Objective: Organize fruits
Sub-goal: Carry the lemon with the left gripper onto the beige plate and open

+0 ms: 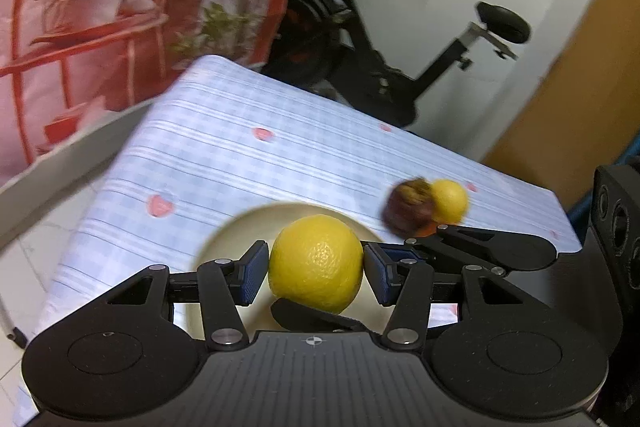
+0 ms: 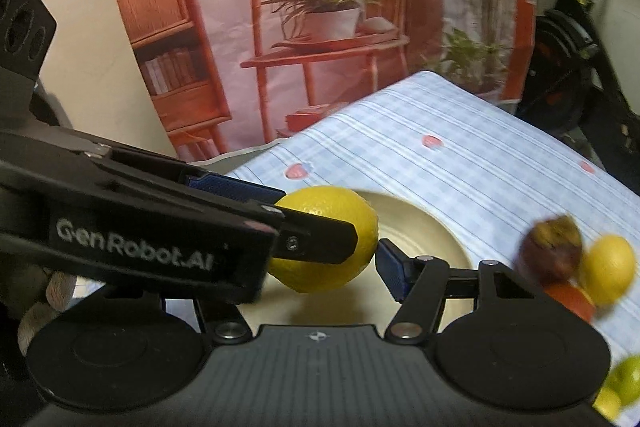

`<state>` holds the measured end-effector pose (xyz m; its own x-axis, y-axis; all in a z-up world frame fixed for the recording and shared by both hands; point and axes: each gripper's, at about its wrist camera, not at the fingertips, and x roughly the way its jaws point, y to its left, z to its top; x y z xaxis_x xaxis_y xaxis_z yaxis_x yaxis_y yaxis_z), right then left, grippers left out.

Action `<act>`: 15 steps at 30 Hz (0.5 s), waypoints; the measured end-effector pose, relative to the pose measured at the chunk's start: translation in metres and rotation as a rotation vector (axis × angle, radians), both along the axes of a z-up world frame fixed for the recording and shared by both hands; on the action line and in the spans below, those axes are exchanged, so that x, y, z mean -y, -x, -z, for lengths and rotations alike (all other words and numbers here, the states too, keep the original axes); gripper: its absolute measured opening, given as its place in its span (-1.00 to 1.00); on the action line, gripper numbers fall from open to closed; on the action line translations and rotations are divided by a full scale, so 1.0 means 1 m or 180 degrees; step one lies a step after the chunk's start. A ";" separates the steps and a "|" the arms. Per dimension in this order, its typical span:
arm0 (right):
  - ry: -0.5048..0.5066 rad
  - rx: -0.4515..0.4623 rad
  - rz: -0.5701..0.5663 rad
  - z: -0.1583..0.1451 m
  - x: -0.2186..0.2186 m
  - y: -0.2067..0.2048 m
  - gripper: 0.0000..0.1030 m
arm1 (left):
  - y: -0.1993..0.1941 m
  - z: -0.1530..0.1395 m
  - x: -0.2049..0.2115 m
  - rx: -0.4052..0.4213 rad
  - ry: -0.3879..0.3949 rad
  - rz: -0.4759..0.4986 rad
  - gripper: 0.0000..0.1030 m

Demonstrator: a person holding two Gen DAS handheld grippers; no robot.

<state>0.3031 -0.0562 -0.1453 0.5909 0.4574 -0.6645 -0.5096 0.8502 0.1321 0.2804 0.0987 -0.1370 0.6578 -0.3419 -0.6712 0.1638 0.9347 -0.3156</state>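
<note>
One lemon (image 1: 316, 259) is what matters here, and it sits squarely between the blue pads of the left claw (image 1: 316, 279), which pinches it from both sides with each pad pressed on the peel. It hangs over the cream plate (image 1: 224, 247), apart from the dish, with the bare bowl of the plate showing below and behind it. From the right wrist view its long axis runs roughly across the picture, tilted a little, and the left claw crosses in from the left over its top.

The right claw (image 2: 324, 267) is at the same fruit. Its right pad stands just beside the lemon's narrow end, but its other finger is hidden behind the left claw, so I cannot tell whether it grips or only brackets the fruit.

Since the plate lies straight under the lemon, my judgement is that the coming move is a short lowering, not a sideways carry, and the left claw owns it.

Farther right on the checked tabletop (image 1: 240, 155) wait a dark fruit (image 1: 408, 211), a second lemon (image 1: 450, 201) touching it, an orange fruit (image 2: 572, 297) and a green fruit (image 2: 628, 375)
</note>
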 end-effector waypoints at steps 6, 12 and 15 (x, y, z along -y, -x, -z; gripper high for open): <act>0.0111 -0.0058 -0.0069 0.014 -0.024 -0.025 0.24 | -0.023 0.012 -0.013 -0.0113 0.0053 -0.0093 0.07; 0.0138 -0.0135 -0.0073 0.026 -0.025 -0.036 0.24 | -0.021 0.022 -0.015 -0.0136 -0.0008 -0.0082 0.08; 0.0141 -0.0154 -0.0065 0.030 -0.026 -0.039 0.24 | -0.021 0.024 -0.015 -0.0125 -0.0068 -0.0098 0.08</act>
<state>0.3424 -0.0299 -0.1755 0.5484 0.4386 -0.7120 -0.5208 0.8452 0.1196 0.3018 0.1138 -0.1612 0.6408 -0.3071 -0.7036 0.1227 0.9457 -0.3011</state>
